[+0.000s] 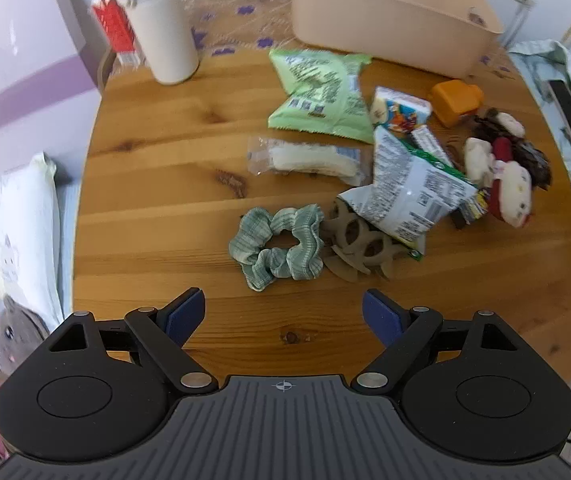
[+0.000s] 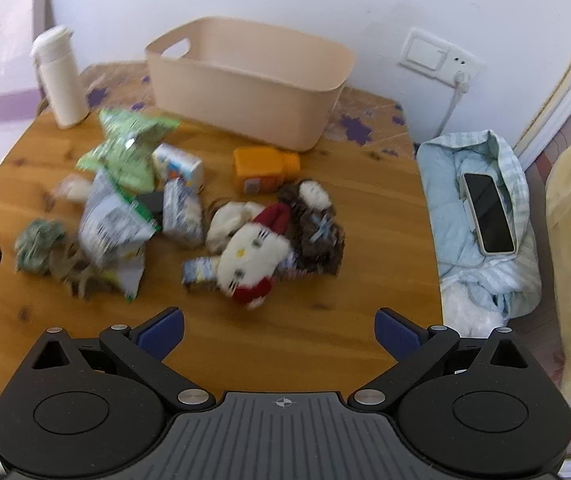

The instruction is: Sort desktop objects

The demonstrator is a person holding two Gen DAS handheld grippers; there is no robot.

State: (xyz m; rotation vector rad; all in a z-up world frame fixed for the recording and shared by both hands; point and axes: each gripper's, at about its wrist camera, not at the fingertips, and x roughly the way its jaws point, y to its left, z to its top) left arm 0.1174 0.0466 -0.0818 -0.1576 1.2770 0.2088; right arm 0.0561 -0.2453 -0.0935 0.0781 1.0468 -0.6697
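place: home bedroom | cues: pillow (image 1: pixel 17 216), bedding (image 2: pixel 481 220), wooden table (image 1: pixel 157 184)

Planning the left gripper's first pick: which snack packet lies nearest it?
The grey-white packet with the green edge, resting on the tan cutout beside the scrunchie. The light green packet and clear packet lie farther back.

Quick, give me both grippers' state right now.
Left gripper: open, holding nothing, above the table short of the green scrunchie.
Right gripper: open, holding nothing, short of the plush toy.
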